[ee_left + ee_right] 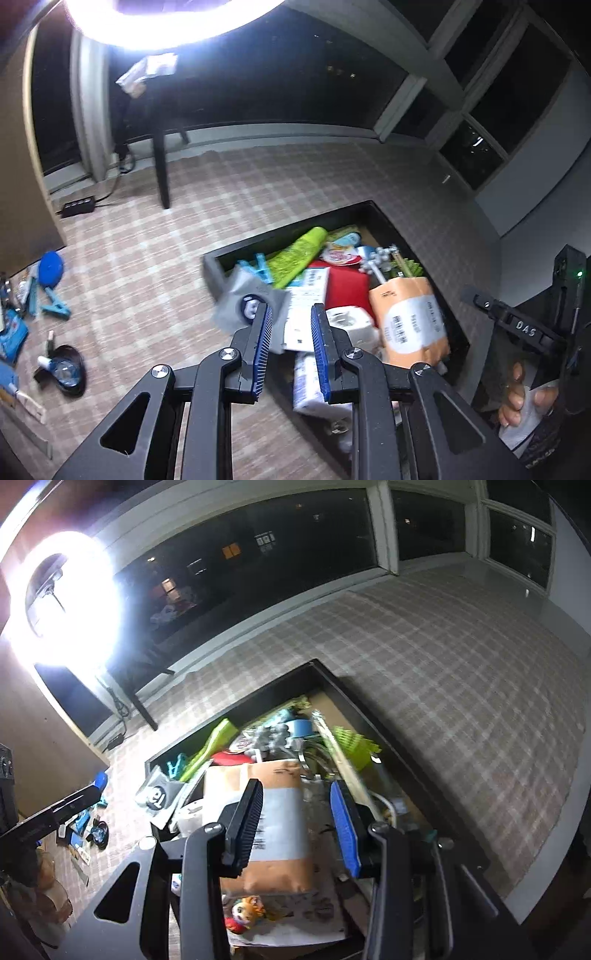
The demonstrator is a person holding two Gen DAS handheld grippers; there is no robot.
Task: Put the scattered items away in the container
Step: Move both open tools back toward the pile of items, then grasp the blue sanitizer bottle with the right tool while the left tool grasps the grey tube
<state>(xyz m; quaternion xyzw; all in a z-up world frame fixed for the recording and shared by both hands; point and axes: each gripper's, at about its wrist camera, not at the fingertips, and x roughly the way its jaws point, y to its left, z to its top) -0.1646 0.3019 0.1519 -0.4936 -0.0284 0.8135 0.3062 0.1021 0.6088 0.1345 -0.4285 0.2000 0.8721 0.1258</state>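
The black container (pixel 280 236) stands on the checked carpet, packed with items: a green pouch (pixel 295 254), a red pack (pixel 347 288), a white paper roll (pixel 351 321) and an orange package (pixel 410 317). My left gripper (pixel 291 321) hangs open over its near side. A blurred grey pouch (pixel 251 306) sits just left of the left finger, at the container's rim, outside the pads. My right gripper (pixel 295 816) is open above the orange package (pixel 280 834), which lies in the container (pixel 369 709) below the pads. A blurred stick with a green piece (pixel 347 753) shows beyond.
Loose items lie on the carpet at the left: a blue clip (pixel 55 306), a blue disc (pixel 51 267), a black dish with a small bottle (pixel 66 369). A dark table leg (pixel 162 173) and a power strip (pixel 77 205) stand behind. A bright ring light (pixel 62 602) glares.
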